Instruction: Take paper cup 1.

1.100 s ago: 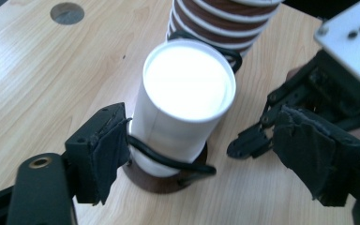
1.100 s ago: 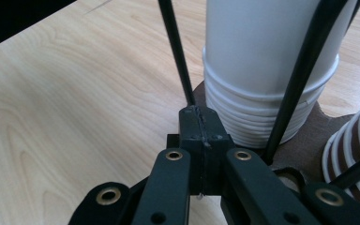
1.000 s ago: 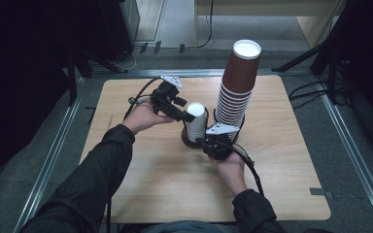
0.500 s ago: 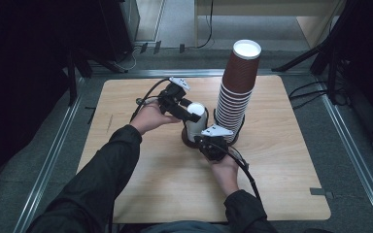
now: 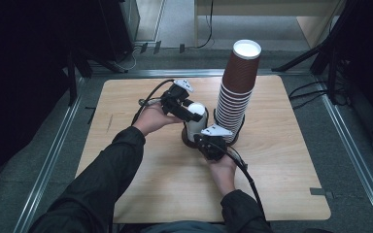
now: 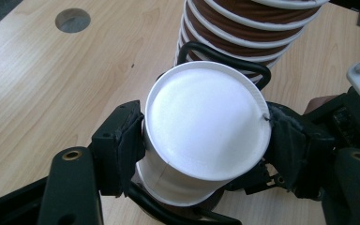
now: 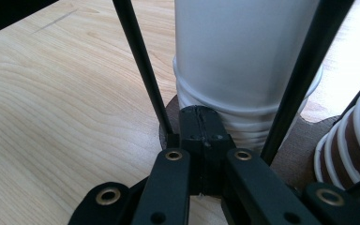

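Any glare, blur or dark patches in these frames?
High view: dark surround, table evenly lit. Left gripper view: white cup near blown out, sharp; wide-angle bends the brown stack. Right gripper view: cup wall soft, glare on the table at right.

Just beyond the left gripper (image 5: 190, 112), the tall stack of brown cups (image 5: 236, 92) and its black wire holder (image 6: 225, 56) block the way. The right gripper (image 5: 207, 144) crowds its near side. Bare tabletop (image 5: 126, 107) lies open behind it.
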`<state>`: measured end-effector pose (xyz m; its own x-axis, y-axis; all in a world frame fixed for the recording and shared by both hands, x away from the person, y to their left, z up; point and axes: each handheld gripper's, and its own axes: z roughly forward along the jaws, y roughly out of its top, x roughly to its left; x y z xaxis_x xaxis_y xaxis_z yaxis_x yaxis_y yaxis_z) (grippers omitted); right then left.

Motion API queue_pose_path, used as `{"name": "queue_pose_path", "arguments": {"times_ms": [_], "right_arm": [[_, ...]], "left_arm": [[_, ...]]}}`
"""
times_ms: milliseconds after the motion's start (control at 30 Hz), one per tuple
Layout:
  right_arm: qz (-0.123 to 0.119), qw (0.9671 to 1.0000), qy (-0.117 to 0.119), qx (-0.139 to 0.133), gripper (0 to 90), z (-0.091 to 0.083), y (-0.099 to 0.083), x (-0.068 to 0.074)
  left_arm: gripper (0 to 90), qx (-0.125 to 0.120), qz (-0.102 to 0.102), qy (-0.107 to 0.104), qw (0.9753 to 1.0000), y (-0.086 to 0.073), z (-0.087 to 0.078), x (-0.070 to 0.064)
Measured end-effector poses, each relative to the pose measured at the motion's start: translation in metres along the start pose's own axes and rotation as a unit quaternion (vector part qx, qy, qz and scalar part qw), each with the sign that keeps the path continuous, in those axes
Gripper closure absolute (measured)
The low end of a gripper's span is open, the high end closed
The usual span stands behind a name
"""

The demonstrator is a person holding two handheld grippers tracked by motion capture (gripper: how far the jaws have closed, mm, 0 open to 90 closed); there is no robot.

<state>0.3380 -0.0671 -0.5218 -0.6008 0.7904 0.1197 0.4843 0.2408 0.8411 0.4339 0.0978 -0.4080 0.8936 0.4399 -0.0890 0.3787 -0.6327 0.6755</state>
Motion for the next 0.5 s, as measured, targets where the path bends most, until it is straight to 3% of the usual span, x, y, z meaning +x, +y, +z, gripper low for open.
{"name": "queue_pose_path", "arguments": {"times_ms": [167,500], "right_arm": [[-0.007,1.0000,-0.003,0.003,89.9,0.0004,-0.0011,-0.0003],[-0.008,1.0000,-0.001,0.004,89.9,0.0003,-0.0007,-0.0006]], "left_arm": [[34.3,0.001,0.015,0.014,0.9998,0.0006,-0.0016,-0.0034],[35.0,0.002,0.021,0.019,0.9996,0.0007,-0.0038,-0.0052]]}}
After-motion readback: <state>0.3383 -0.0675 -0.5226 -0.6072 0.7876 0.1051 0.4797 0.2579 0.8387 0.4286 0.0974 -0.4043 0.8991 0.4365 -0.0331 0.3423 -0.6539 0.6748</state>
